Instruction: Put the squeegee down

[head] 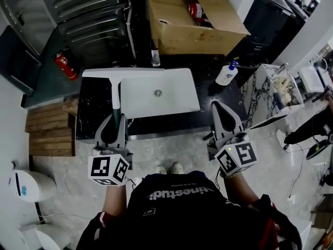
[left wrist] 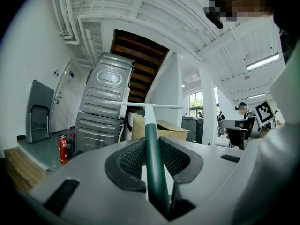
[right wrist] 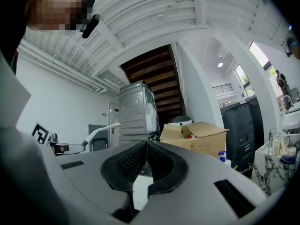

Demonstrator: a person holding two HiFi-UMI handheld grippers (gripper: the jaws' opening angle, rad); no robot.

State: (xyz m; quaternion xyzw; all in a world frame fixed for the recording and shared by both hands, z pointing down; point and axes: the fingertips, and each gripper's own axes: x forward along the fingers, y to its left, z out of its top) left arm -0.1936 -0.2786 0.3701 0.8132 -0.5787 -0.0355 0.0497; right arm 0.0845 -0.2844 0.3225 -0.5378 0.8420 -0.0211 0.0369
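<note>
Left gripper (head: 115,116): clamped on the green handle of the squeegee (head: 115,86). In the left gripper view the handle runs straight out between the two black pads (left wrist: 132,159), with the white blade crosswise at its far end. The squeegee is off the worktop (head: 89,104), held roughly level. From the head view its blade lies over the far left corner of the white sink (head: 182,102) and its handle over the sink's left edge.

Right gripper (head: 219,107): jaws together, nothing between them; the right gripper view shows the pads (right wrist: 161,161) meeting along a thin line. It sits at the near right of the sink, over the front edge of the worktop.

Also noted: spray bottle (head: 227,74) standing on the worktop right of the sink; open cardboard box (head: 177,25) behind the sink; red fire extinguisher (head: 66,64) on the floor to the left; person's shoes (head: 170,169) on the floor in front of the worktop
</note>
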